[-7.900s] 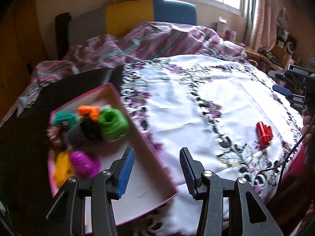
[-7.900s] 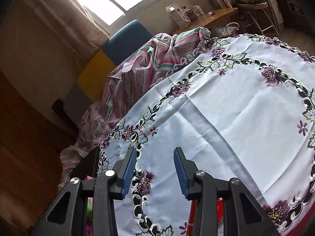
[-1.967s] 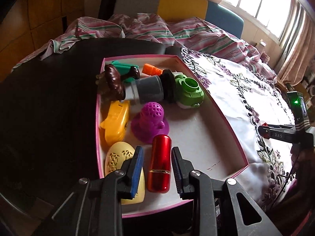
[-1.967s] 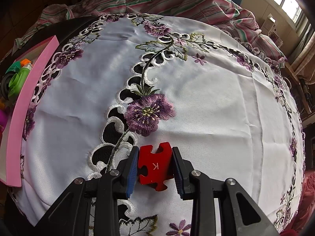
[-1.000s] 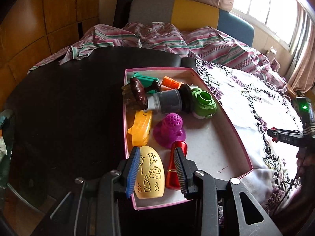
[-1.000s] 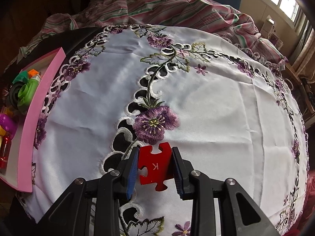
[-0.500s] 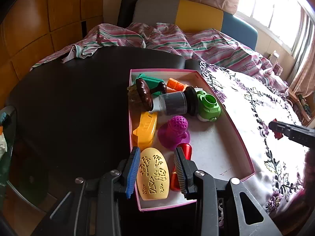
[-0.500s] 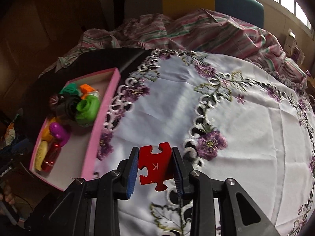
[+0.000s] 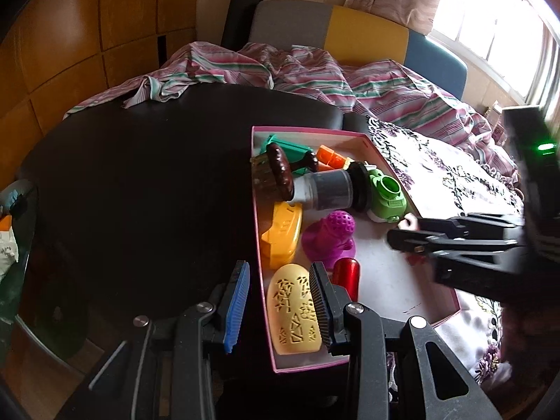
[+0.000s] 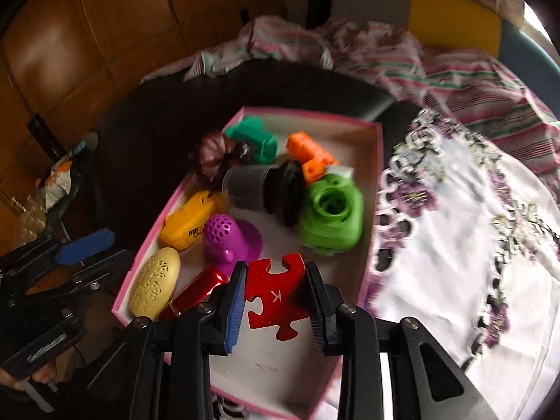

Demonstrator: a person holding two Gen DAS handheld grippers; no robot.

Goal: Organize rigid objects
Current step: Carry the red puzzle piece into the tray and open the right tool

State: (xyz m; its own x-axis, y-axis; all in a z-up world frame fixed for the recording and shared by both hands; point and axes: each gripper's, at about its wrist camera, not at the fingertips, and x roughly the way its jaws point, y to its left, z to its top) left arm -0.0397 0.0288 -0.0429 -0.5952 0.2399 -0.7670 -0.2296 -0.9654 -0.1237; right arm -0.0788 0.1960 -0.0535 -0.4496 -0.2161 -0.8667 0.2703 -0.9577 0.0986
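Box (image 10: 376, 161): 9 toys | right gripper (image 10: 276, 302) jaws clamp 1 puzzle piece (image 10: 276, 297) | left gripper (image 9: 280, 301) jaws apart, empty

right gripper (image 10: 276, 297) + puzzle piece (image 10: 276, 294) | moved over pink box (image 10: 374, 161) | left gripper (image 9: 278, 301) withdrawn

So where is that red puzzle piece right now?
In the right wrist view, the red puzzle piece is clamped in the right gripper, over the near end of the pink box, beside the purple toy.

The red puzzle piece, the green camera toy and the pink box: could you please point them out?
red puzzle piece (image 10: 276, 295): right wrist view, its face by the K.
green camera toy (image 10: 330, 215): right wrist view, lens ring.
pink box (image 10: 373, 189): right wrist view, right wall.
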